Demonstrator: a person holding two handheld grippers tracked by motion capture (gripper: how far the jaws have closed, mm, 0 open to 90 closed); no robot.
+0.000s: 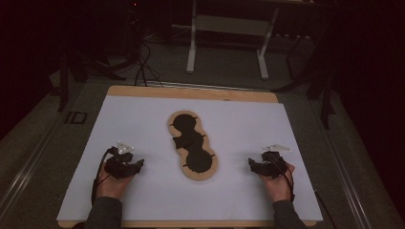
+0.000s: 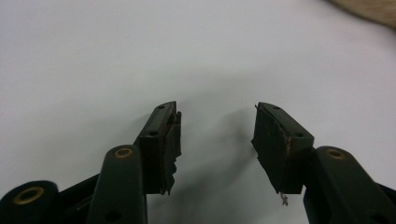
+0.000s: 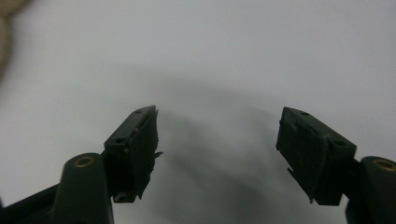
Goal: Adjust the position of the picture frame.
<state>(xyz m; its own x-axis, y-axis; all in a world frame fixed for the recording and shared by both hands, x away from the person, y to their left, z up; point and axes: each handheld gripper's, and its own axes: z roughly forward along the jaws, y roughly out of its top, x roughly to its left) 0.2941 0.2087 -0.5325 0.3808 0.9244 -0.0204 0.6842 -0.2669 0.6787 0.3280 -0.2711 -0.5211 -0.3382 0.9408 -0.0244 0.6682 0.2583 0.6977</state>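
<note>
A white sheet (image 1: 143, 124) covers the table (image 1: 191, 92), and at its middle lies the board (image 1: 193, 144), a peanut-shaped wooden tray with black pieces set in its hollows, running diagonally away from the person. The left gripper (image 1: 125, 163) rests on the sheet well to the left of the board's near end, its fingers (image 2: 166, 144) released and spread with only bare sheet between them. The right gripper (image 1: 267, 165) rests well to the right of that same end, its fingers (image 3: 137, 147) likewise released, wide apart and holding nothing.
</note>
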